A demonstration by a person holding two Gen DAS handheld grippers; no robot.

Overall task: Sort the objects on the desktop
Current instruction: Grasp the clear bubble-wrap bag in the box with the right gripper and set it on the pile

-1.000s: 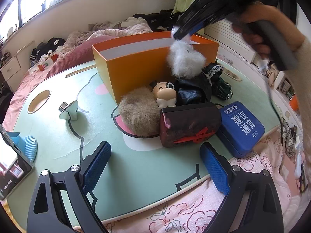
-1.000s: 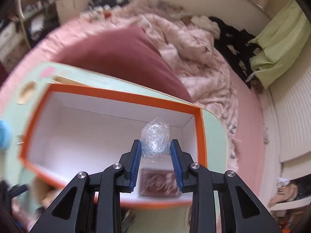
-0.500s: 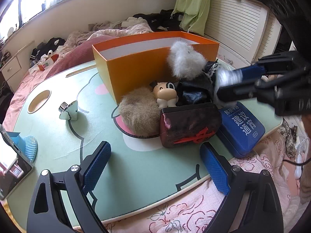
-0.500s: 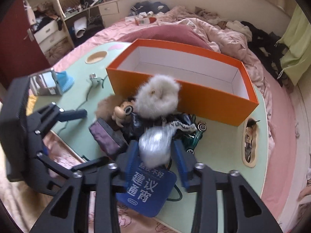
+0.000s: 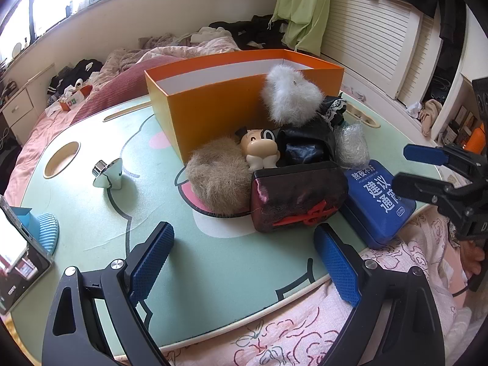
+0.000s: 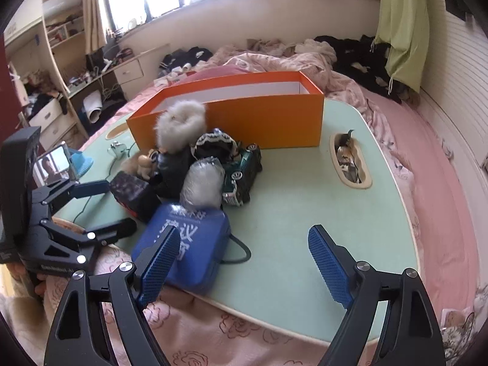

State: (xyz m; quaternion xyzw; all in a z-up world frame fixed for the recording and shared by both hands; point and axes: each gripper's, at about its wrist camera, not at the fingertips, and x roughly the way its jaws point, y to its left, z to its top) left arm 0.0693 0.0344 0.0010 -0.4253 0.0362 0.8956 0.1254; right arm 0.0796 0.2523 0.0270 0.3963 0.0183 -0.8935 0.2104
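Note:
An orange box (image 5: 213,109) stands open at the back of the green table (image 5: 213,268). In front of it is a pile: a white fluffy ball (image 5: 289,97), a brown fluffy ball (image 5: 219,174), a small figurine (image 5: 260,149), a dark pouch with a red bow (image 5: 299,198) and a blue case (image 5: 378,195). A clear crumpled wrap ball (image 6: 202,181) rests at the blue case's (image 6: 189,244) far end, against a green toy car (image 6: 244,170). My right gripper (image 6: 244,235) hangs behind the case, jaws opening, nothing between them. My left gripper (image 5: 244,235) is open and empty before the pouch.
A phone on a blue stand (image 5: 18,253) and a silver cone-shaped piece (image 5: 108,170) sit at the table's left. A round hole (image 5: 61,158) and a slot holding small items (image 6: 350,161) are cut into the tabletop. Pink bedding surrounds the table.
My right gripper swung from above the orange box back to the pile, let go of the wrap ball onto the blue case and opened wide. The left gripper stayed still.

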